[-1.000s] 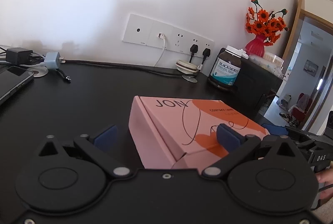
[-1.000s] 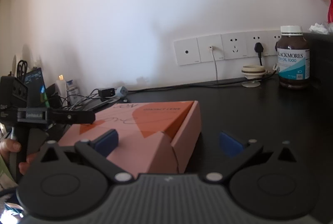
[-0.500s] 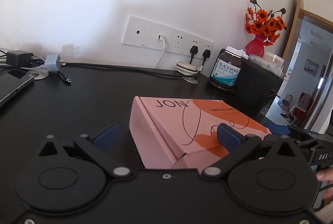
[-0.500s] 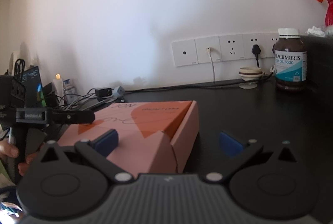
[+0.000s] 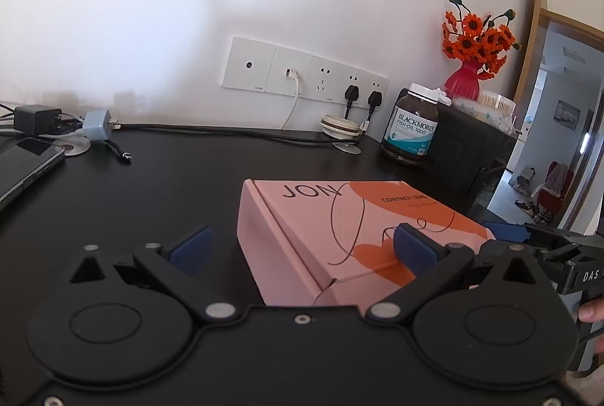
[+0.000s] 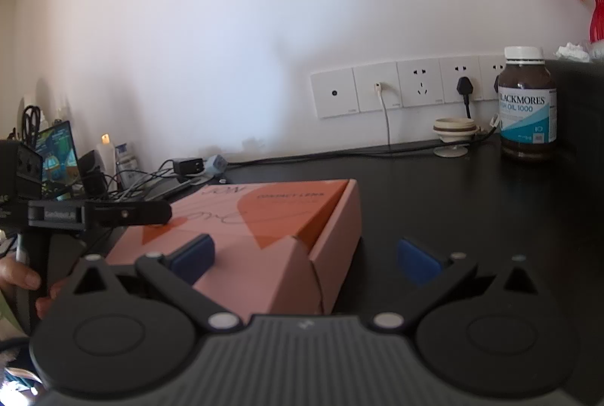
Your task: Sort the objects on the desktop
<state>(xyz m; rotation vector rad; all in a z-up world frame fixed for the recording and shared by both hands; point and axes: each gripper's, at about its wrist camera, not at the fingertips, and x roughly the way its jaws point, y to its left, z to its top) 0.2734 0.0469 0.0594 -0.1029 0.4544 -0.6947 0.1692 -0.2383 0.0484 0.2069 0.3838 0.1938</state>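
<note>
Lying flat on the black desk [image 5: 151, 187], the pink-and-orange cardboard box [image 5: 339, 228] sits between both tools. The left gripper [image 5: 300, 247] straddles the box's near-left corner, jaws spread wide, its right blue pad [image 5: 413, 247] over the lid. The right gripper [image 6: 305, 255] straddles the near-right corner, equally wide. A brown fish-oil bottle [image 5: 413, 124] stands by the wall sockets [image 5: 302, 75].

Home desk [image 5: 158, 187], flower vase [image 5: 466, 81]
</note>
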